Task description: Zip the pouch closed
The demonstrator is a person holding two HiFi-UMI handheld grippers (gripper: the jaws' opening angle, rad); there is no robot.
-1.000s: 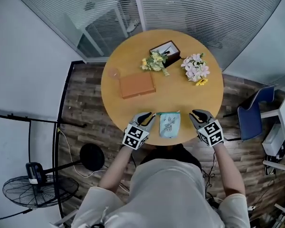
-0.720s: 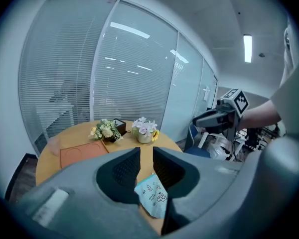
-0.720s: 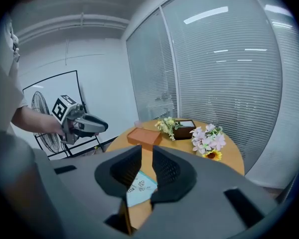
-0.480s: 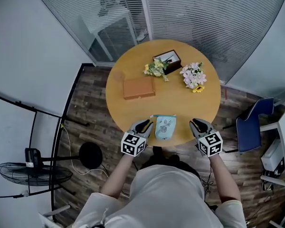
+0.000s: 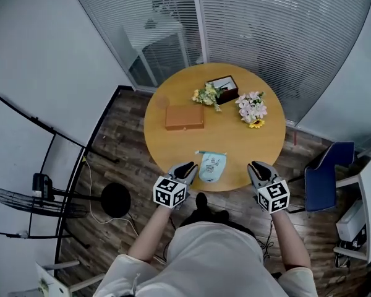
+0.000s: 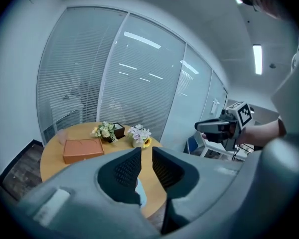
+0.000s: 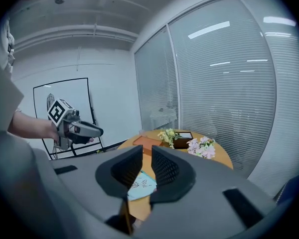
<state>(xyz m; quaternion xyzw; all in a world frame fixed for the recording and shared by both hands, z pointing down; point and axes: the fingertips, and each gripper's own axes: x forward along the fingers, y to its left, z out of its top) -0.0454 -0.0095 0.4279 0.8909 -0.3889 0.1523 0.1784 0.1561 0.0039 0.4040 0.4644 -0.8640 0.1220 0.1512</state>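
The pale blue pouch (image 5: 211,166) lies flat on the near edge of the round bench (image 5: 173,142), its top end pointing away from the person, and I'd say it sits there so both tools can reach it from either side. From here I can't make out whether its zip is run shut or not. The left hand-held gripper (image 5: 187,167) hangs just beside the pouch's left side, and the right hand-held gripper (image 5: 256,167) stands a little further off on the other side. Each has its jaws drawn close with only a slim gap, and nothing is between them. Neither touches the pouch, so to my eye no pulling is under way. Further back on the bench are a flat brown box (image 5: 185,117), a yellow posy (image 5: 205,95), a small dark box (image 5: 226,86) and a pink bunch of flowers (image 5: 251,108), all well apart from the pouch and out of the way. Compared with a second ago, the person has risen or drawn back: the bench looks smaller, and both grippers have slid off from over its top to its near rim. The pouch keeps its place.
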